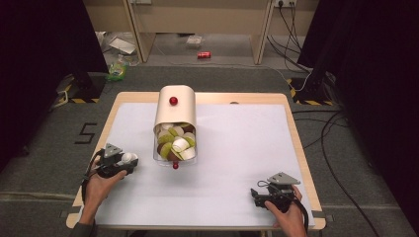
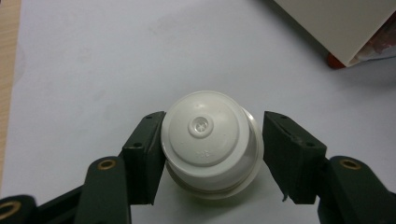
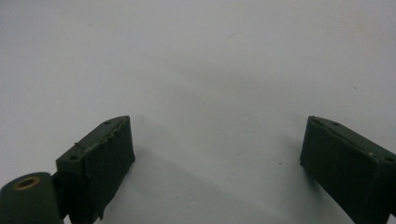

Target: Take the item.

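**Clearly a capsule in the left claw, well clear of the dispenser**

Now the left gripper sits near the left edge of the white mat, clenched on a white coffee capsule. In the left gripper view the capsule shows its domed bottom to the camera, with its rim farther down toward the mat. The left jaw presses flat on the capsule's side; the right jaw appears to meet it at the rim, though a sliver of gap may remain there, so the grip looks a little one-sided. The right gripper rests near the mat's lower right corner with its jaws spread wide and nothing between them.

The source is the cream capsule dispenser in the middle of the table, its clear tray heaped with green, brown and white capsules. The step in hand seems to be carrying one capsule away and setting it down on the mat.

To do that well, I would keep the wrist level so the smooth tapered cup does not slide out, lower it until the rim meets the mat, and only then release. A gentle, straight opening should leave it standing rather than rolling toward the tray
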